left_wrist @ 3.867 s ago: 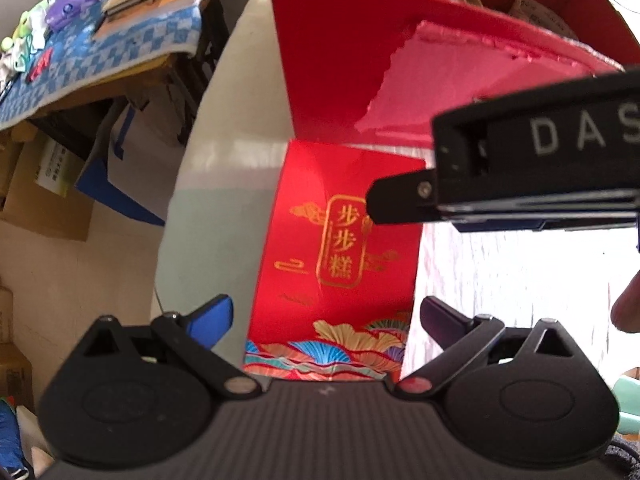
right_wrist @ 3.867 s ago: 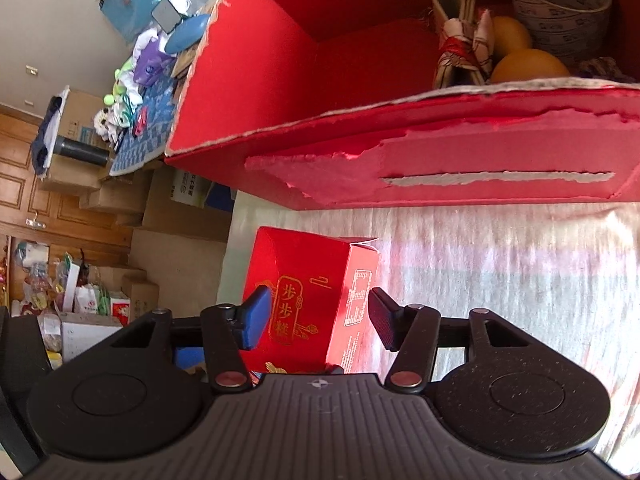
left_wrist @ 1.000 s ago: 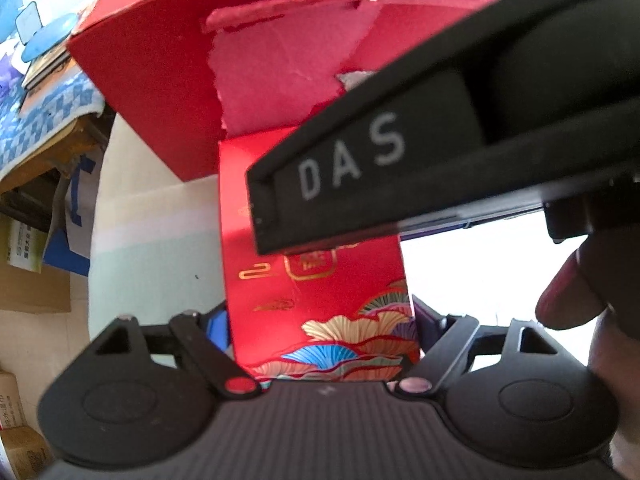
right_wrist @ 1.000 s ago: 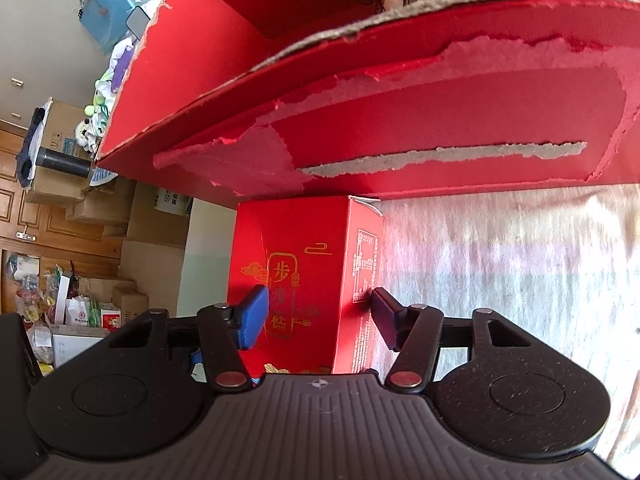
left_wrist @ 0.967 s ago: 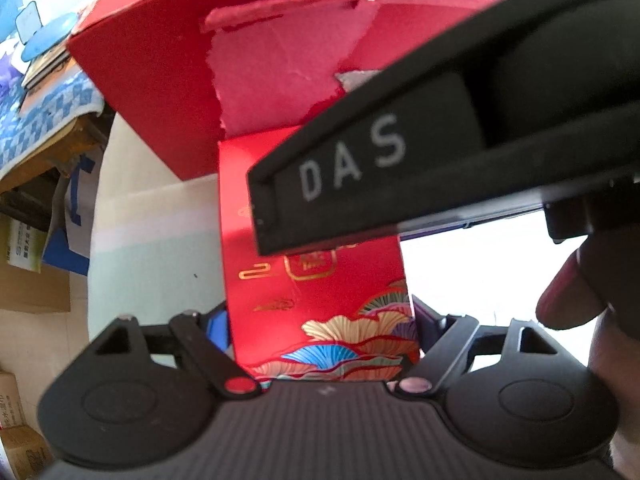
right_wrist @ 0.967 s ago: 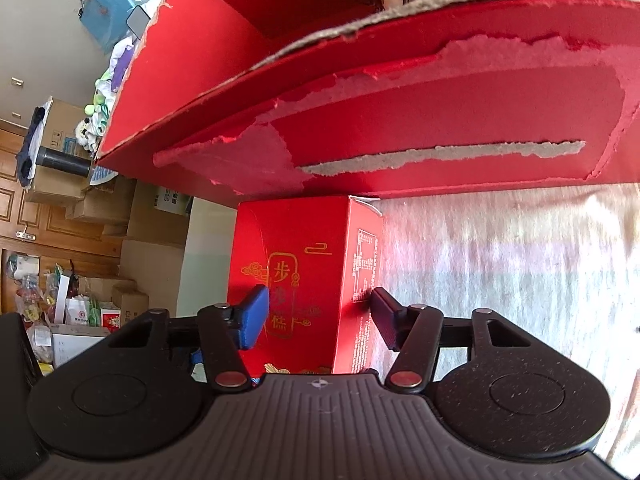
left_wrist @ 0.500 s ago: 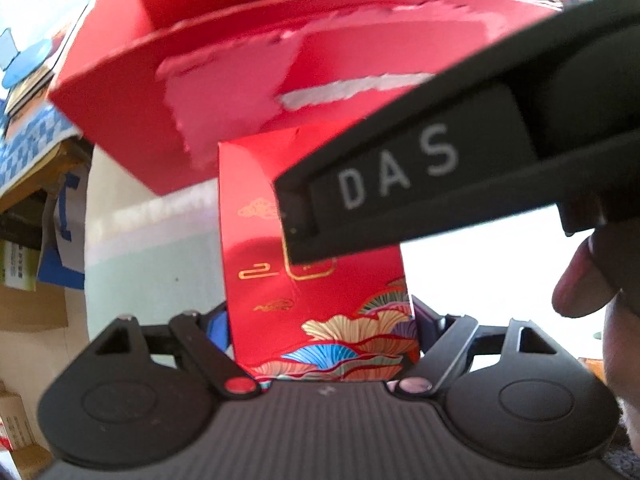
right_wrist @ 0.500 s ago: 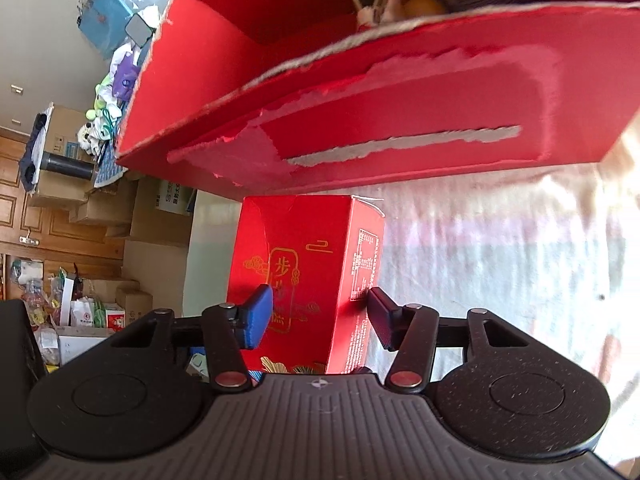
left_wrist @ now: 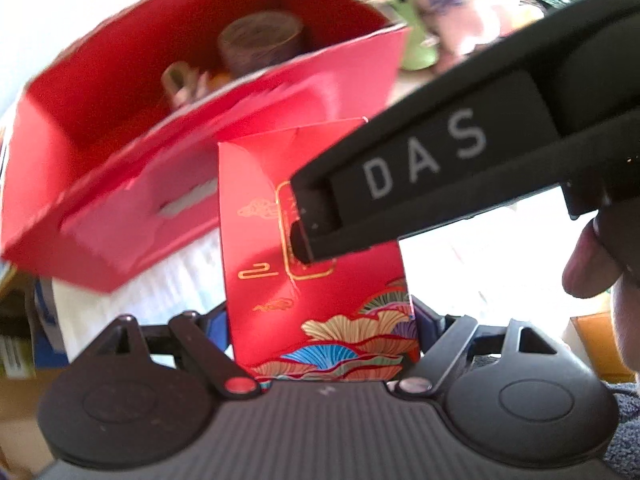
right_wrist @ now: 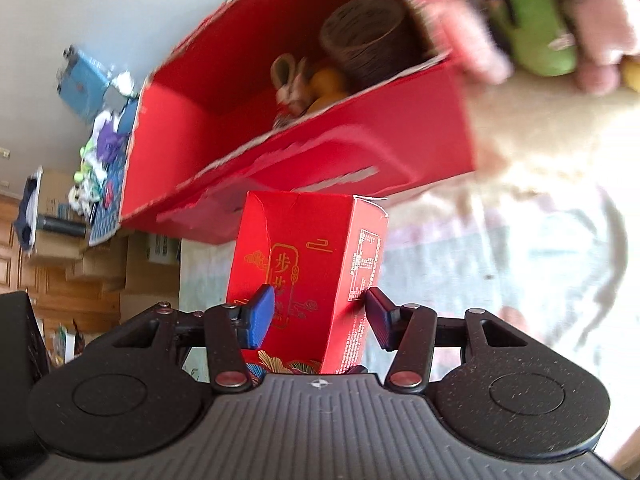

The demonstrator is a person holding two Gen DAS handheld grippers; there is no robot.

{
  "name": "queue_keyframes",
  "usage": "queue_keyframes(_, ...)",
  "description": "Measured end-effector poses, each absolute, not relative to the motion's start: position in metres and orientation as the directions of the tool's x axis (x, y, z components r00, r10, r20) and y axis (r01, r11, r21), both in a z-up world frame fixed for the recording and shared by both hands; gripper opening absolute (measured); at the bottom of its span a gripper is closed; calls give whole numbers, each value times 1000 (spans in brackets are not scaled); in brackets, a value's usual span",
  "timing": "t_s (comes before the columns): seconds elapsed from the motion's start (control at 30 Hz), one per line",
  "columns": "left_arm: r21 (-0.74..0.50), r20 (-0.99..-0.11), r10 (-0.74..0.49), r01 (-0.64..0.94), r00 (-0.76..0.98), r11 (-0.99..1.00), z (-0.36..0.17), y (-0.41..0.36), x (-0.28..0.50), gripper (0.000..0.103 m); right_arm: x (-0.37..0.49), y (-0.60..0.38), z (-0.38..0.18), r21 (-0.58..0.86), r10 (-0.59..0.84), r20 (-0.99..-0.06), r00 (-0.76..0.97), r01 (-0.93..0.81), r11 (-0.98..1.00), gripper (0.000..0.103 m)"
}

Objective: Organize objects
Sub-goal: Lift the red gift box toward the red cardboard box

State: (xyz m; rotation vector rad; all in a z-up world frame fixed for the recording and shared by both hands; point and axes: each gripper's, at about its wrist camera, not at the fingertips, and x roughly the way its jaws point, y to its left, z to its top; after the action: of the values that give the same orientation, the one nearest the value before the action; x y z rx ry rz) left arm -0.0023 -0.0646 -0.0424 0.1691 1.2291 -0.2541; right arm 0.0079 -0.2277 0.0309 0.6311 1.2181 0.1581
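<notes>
Red carton (left_wrist: 316,264) between both claws' fingers

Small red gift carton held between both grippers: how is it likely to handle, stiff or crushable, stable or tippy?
The small red carton looks thin-walled, its top flap creased, so probably crushable. Its tall, narrow shape may tip once set down. Glossy faces could slip.

A pale cloth-covered surface (right_wrist: 500,248) carries the things. Directly on it rests a large open red box (right_wrist: 360,152), its torn front wall facing the cameras; in the left wrist view (left_wrist: 112,184) the same box sits at upper left. Beyond the box, soft toys (right_wrist: 536,28) in pink and green lie on the surface, blurred. Whether the small red carton (right_wrist: 304,264) touches the surface cannot be told.
</notes>
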Motion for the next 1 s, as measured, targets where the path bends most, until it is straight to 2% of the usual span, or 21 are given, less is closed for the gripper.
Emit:
queue_keyframes(0.13, -4, -936, -128, 354, 329, 935, -33, -104, -1, 82, -1, -241, 41, 528, 409, -820, 400, 255, 810, 53)
queue_keyframes(0.47, 8, -911, -196, 491, 363, 871, -14, -138, 13, 82, -24, -278, 63, 516, 326, -812, 484, 334, 789, 53)
queue_keyframes(1.0, -18, -870, -281, 543, 405, 840, 27, -148, 30, 82, -25, -298, 102, 475, 240, -799, 552, 333, 815, 53)
